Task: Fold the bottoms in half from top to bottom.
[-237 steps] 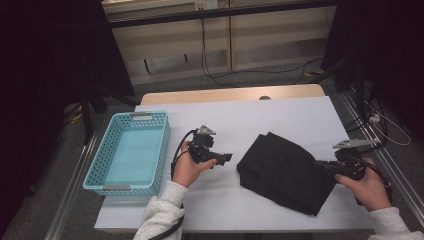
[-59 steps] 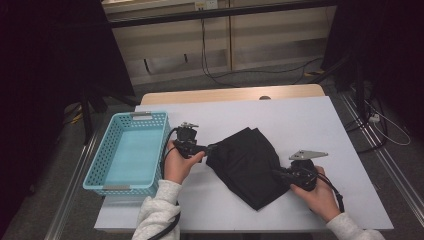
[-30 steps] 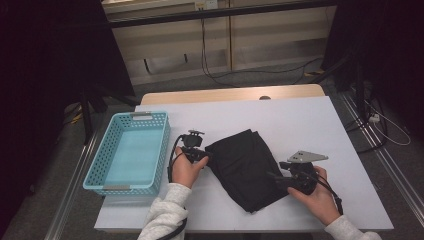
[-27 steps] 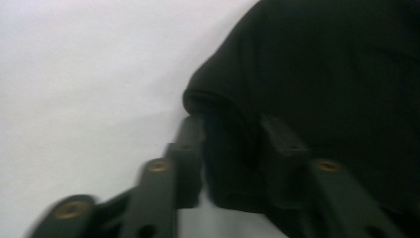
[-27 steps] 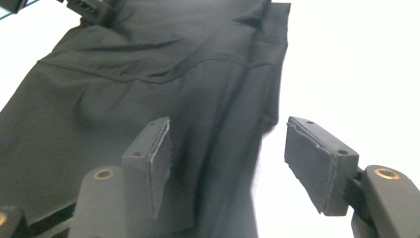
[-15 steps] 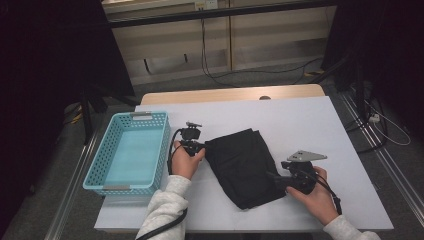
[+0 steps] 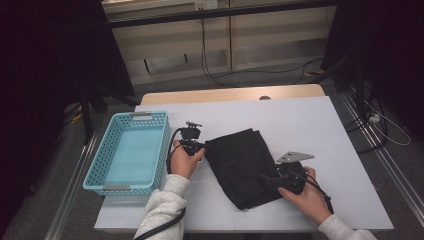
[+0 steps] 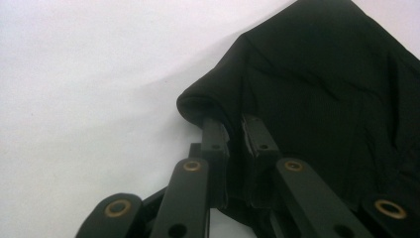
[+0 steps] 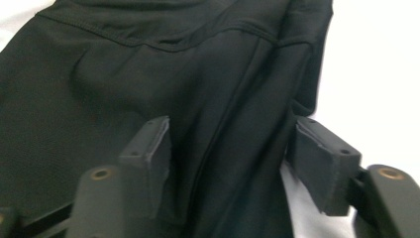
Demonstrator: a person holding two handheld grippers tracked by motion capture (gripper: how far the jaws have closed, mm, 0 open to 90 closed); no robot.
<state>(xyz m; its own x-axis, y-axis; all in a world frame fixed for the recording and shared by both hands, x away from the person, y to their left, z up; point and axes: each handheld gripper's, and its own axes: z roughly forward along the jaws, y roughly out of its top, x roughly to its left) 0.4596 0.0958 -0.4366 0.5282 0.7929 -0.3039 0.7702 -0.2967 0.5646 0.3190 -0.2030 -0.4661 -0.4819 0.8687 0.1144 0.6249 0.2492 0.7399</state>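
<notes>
The left claw (image 7: 201, 146) is pinched tight on a folded corner of the soft black folded cloth (image 7: 240, 165); its jaws have just been closing on it. The cloth lies flat on the white table (image 7: 310, 130), between the two claws. The right claw (image 7: 266, 181) sits at the cloth's other side, jaws apart, with bunched cloth lying between them. A light blue plastic basket (image 7: 100, 167) stands at the left.

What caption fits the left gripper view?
Left gripper shut on a corner of the folded black cloth on the white table.
</notes>
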